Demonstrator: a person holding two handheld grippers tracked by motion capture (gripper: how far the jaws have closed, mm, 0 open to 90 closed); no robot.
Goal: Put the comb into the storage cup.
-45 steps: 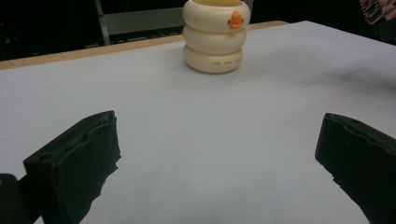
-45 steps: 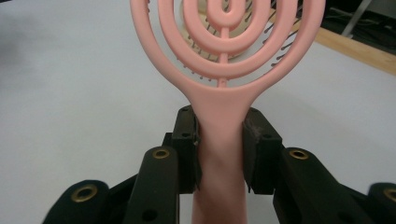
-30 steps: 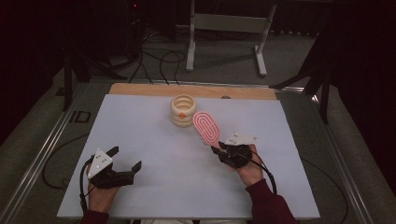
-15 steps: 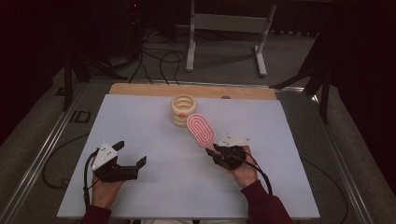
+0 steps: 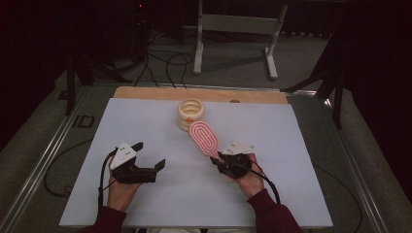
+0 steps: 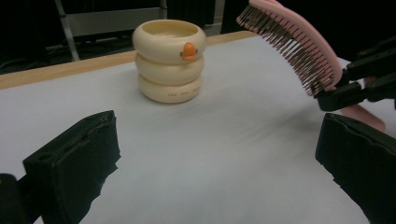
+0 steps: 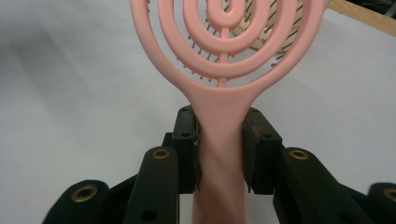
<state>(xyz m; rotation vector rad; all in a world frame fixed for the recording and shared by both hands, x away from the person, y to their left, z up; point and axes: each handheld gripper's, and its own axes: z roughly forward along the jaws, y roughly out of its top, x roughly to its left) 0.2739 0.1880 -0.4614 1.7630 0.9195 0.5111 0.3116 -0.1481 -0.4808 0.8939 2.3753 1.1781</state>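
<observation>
The right tool (image 5: 224,162) pinches the handle of a pink hairbrush (image 5: 204,138), its head raised off the white desk (image 5: 291,141) with bristles facing down, just beside a cream ringed cup (image 5: 190,113) bearing a small orange mark; the left tool (image 5: 148,158) hovers low, jaws spread wide, gripping nothing.

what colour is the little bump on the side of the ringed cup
Orange, on a cream cup. The bump shows best in the left gripper view.
</observation>
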